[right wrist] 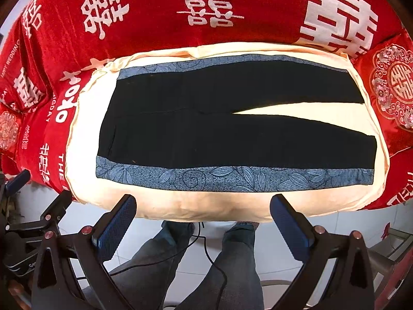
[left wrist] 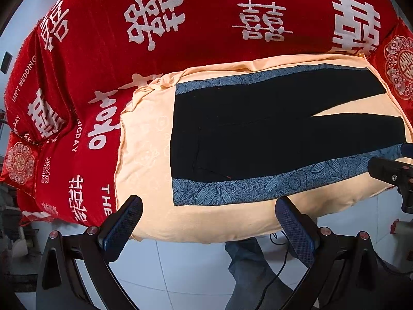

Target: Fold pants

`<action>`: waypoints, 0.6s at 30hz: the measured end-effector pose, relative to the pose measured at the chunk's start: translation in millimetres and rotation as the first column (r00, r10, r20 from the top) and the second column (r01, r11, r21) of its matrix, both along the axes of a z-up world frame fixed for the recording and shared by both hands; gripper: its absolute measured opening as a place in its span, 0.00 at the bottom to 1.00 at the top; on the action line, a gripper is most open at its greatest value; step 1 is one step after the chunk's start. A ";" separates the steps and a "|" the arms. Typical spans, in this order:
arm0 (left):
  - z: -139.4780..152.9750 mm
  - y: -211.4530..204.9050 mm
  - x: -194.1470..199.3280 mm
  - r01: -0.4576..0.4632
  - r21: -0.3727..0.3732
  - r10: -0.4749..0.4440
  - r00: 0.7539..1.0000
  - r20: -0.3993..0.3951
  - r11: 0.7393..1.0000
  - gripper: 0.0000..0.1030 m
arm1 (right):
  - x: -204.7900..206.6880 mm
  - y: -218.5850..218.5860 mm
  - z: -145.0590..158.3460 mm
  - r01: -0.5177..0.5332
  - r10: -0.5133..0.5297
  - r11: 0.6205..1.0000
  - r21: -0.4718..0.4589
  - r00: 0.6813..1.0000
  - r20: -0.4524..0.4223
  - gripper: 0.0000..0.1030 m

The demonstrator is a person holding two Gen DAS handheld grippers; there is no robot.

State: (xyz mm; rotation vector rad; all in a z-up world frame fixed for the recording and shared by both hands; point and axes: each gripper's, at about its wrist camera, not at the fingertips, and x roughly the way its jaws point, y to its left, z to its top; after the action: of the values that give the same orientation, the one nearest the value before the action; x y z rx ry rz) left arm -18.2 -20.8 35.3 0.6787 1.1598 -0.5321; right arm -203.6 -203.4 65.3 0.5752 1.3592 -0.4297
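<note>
Black pants with blue leaf-patterned side stripes lie flat on a cream cloth, waist to the left, legs spread slightly apart to the right. My left gripper hovers open above the near edge of the cream cloth, just short of the near blue stripe, holding nothing. My right gripper is open too, above the cloth's front edge near the stripe's middle. In the left wrist view the right gripper shows at the right edge by the near leg's cuff; in the right wrist view the left gripper sits at the far left.
A red bedspread with white characters covers the bed behind and beside the cloth. Red embroidered cushions lie at the right. A person's legs in jeans stand on white floor tiles, with a black cable.
</note>
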 end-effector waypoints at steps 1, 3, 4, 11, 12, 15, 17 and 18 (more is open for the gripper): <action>0.0 0.1 0.0 -0.002 0.003 0.002 1.000 -0.001 1.000 1.00 | 0.1 -0.9 -0.6 -0.001 0.001 1.000 0.003 1.000 0.000 1.00; -0.5 -1.9 -0.9 -0.007 0.008 0.007 1.000 -0.004 1.000 1.00 | -0.4 -3.3 -1.3 -0.003 0.003 1.000 0.008 1.000 0.003 1.00; -0.8 -3.1 -1.4 -0.010 0.012 0.010 1.000 -0.006 1.000 1.00 | -0.8 -4.8 -1.0 -0.002 0.002 1.000 0.010 1.000 0.008 1.00; -3.4 -15.7 -12.2 -0.028 0.032 0.029 0.999 -0.020 0.999 1.00 | -4.8 -18.3 -3.8 -0.008 0.007 0.999 0.033 1.000 0.010 1.00; -3.1 -17.3 -13.4 -0.032 0.034 0.033 0.999 -0.021 0.999 1.00 | -5.7 -20.3 -4.2 -0.010 0.010 0.999 0.037 1.000 0.010 1.00; -1.6 -21.3 -15.9 -0.054 0.037 0.055 0.998 -0.023 0.998 1.00 | -8.9 -26.5 -4.4 -0.018 0.017 0.999 0.043 1.000 0.012 1.00; 0.2 -22.3 -16.4 -0.083 0.033 0.084 0.996 -0.024 0.996 1.00 | -11.5 -31.5 -4.6 -0.024 0.023 0.999 0.047 1.000 0.014 1.00; 0.9 -22.2 -16.2 -0.104 0.027 0.105 0.994 -0.030 0.994 1.00 | -12.4 -33.8 -4.7 -0.027 0.027 0.998 0.050 1.000 0.014 1.00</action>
State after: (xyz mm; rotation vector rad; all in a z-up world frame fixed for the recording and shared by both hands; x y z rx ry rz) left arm -34.3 -43.0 36.2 0.6300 1.2260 -0.4416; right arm -216.0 -237.2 60.6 0.5995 1.3662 -0.3700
